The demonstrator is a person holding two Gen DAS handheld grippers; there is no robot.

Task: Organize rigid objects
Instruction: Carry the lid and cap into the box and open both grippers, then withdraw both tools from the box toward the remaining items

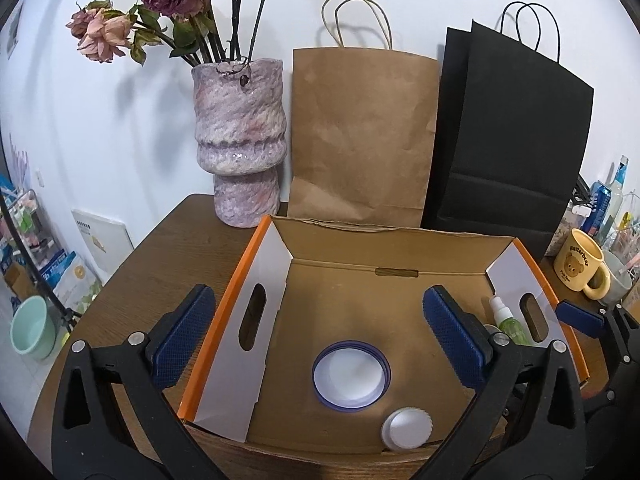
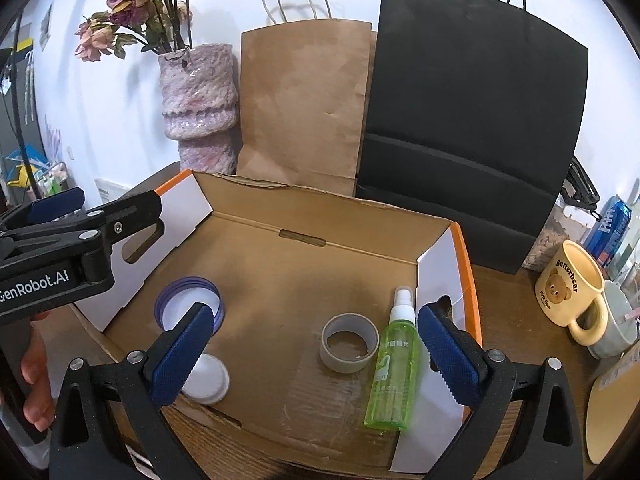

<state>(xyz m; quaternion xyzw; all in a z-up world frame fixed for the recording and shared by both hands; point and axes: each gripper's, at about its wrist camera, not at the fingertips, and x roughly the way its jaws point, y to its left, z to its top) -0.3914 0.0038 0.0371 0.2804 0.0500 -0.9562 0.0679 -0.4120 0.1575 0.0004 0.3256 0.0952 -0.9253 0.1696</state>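
Cardboard box [image 2: 280,264] on the table [image 1: 180,248], holding a green spray bottle [image 2: 394,364], tape roll [image 2: 349,343], purple-rimmed lid [image 1: 351,375], white cap [image 1: 407,429], left tool [image 1: 320,340] and right tool [image 2: 310,354] both wide and empty

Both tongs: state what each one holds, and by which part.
Nothing is held. The left tongs and right tongs hang open above the cardboard box, with no object between their pads.

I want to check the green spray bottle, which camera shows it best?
The right wrist view: the green spray bottle lies in full view on the floor of the cardboard box, beside the tape roll. In the left wrist view only its white top and some green show behind a finger of the left gripper.
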